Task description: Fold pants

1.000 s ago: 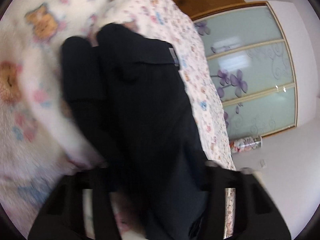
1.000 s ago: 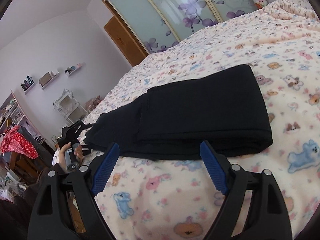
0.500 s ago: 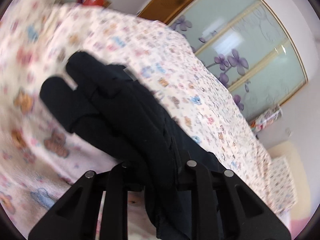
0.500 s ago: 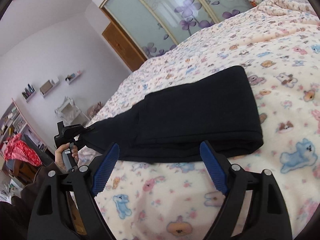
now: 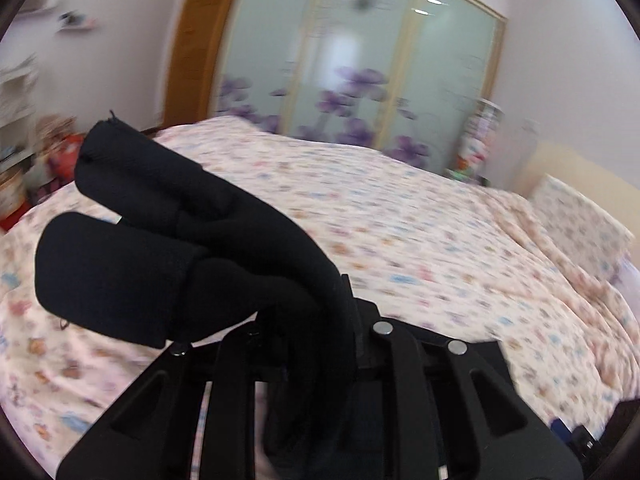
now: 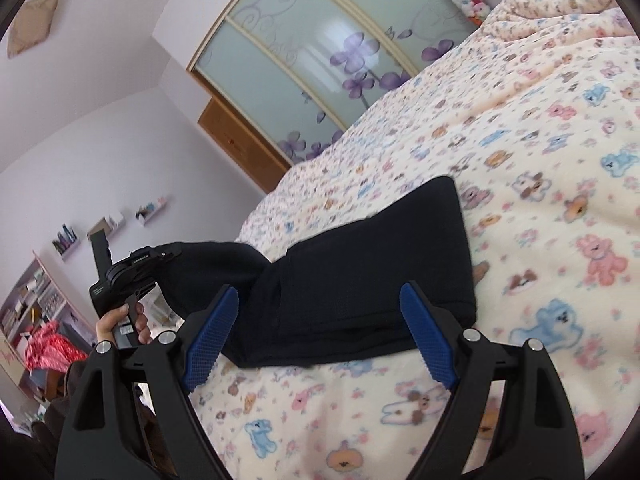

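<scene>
**Left tongs pinching pants end, right tongs spread above the bed**

My left gripper (image 5: pixel 316 332) is pinched down on one end of the black pants (image 6: pixel 360 276). In the left wrist view the cloth bunches between the jaws and sticks out ahead in two thick rolled lobes, raised off the blanket. In the right wrist view the same gripper (image 6: pixel 160 258) is at the left, with my hand (image 6: pixel 120 326) on its handle and the pants end lifted off the bed edge.

The rest of the pants lies flat on the bed (image 6: pixel 540 208), already doubled over, folded edge toward the right, on the animal-print blanket (image 6: pixel 400 420).

My right gripper (image 6: pixel 316 340) is spread wide, its blue pads (image 6: pixel 428 344) holding nothing. It hangs over the blanket just short of the near edge of the pants; I can't tell if a tip touches the cloth.

Behind the bed: frosted sliding doors (image 6: pixel 312 52) with purple flowers, and a wooden door (image 6: pixel 240 144) beside them. The left wrist view is motion-blurred.
</scene>
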{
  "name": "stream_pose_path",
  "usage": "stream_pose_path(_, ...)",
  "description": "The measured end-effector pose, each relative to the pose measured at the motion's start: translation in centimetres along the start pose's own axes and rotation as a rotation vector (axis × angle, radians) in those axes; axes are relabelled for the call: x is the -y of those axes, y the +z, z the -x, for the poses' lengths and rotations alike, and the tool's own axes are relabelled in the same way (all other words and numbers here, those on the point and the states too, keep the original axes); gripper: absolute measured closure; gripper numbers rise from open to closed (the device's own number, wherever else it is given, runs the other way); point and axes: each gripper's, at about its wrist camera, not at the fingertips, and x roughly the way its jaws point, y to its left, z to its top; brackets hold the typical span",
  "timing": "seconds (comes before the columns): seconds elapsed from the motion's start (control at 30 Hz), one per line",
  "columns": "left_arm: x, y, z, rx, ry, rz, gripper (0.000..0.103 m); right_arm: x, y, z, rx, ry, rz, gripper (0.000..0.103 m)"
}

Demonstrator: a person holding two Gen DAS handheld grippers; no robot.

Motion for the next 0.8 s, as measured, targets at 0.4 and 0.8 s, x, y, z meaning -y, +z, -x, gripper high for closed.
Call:
stream_pose_path(0.4, 16.3, -10.4, -5.8, -0.164, -0.138, -0.258, 0.085, 3.0, 1.9, 3.0, 0.128, -0.034, -0.097, 0.018)
stream_pose_path(0.8, 20.8, -17.4, -7.9, -0.193, -0.031, -0.508, 0.084, 4.8, 2.5, 4.8, 0.206, -0.075, -0.161, 0.018)
